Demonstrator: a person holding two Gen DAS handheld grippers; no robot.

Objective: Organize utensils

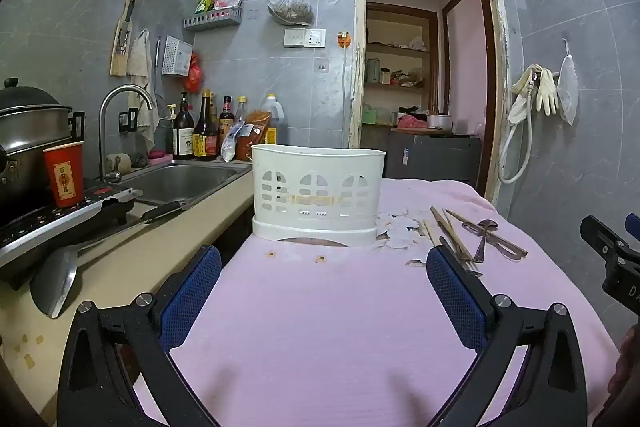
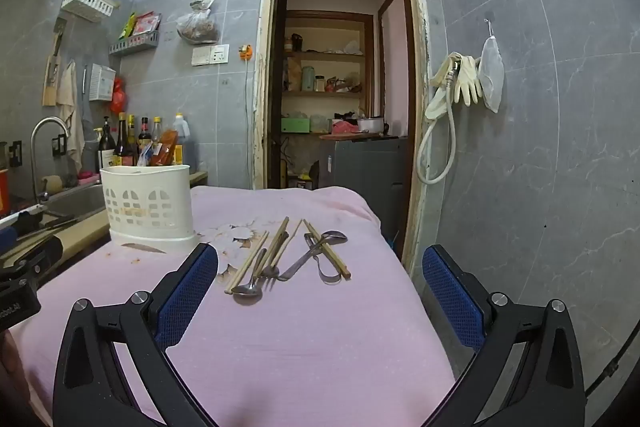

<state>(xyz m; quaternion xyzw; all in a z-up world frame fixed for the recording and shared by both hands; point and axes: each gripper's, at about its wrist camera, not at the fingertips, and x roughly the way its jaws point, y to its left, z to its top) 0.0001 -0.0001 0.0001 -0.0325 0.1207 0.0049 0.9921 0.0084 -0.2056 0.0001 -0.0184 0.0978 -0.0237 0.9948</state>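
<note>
A white perforated utensil holder (image 1: 318, 193) stands on the pink cloth (image 1: 320, 307), straight ahead of my left gripper (image 1: 323, 277), which is open and empty. In the right wrist view the holder (image 2: 148, 205) stands at the far left. A heap of wooden chopsticks (image 2: 276, 251), metal spoons (image 2: 250, 285) and a ladle-like spoon (image 2: 320, 249) lies on the cloth (image 2: 300, 339) just beyond my right gripper (image 2: 320, 277), which is open and empty. The utensils also show in the left wrist view (image 1: 472, 235), right of the holder.
A steel sink (image 1: 180, 181) with a tap, sauce bottles (image 1: 204, 131), a red cup (image 1: 64, 173) and a pot on a cooktop (image 1: 52, 215) line the counter at left. A spatula (image 1: 54, 283) lies on the counter. A doorway (image 2: 340, 67) is behind the table.
</note>
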